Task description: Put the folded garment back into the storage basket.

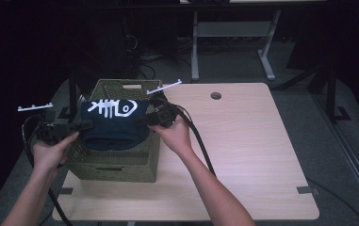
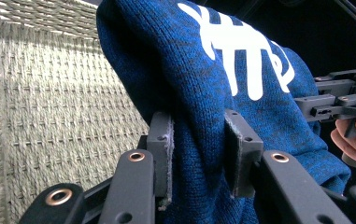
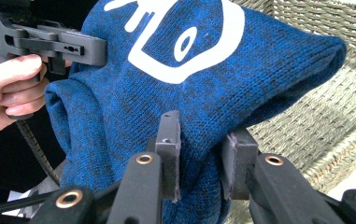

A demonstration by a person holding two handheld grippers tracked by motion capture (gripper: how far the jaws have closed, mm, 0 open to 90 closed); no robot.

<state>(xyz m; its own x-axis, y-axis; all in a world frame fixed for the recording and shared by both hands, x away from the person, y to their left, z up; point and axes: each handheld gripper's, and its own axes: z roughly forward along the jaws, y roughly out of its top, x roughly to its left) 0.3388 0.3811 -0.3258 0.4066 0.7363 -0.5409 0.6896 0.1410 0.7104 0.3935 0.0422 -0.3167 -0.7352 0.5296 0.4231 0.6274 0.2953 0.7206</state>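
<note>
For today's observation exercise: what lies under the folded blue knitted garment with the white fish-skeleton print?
Below the blue knitted garment, held by the left gripper and right gripper, is the green woven basket. Its woven wall shows; the garment hides its floor.

Light wooden table (image 1: 243,155), rounded corners, grain running across. Round grey hole (image 1: 216,96) near its far edge. Grey tape tab (image 1: 305,190) on its near right corner, and another (image 1: 67,191) at the near left. Beyond the table's far side is a pale desk frame (image 1: 195,47) with tangled cables (image 1: 144,66) to its left. Grey carpet (image 1: 337,160) lies right of the table, crossed by a metal rail (image 1: 356,165).
</note>
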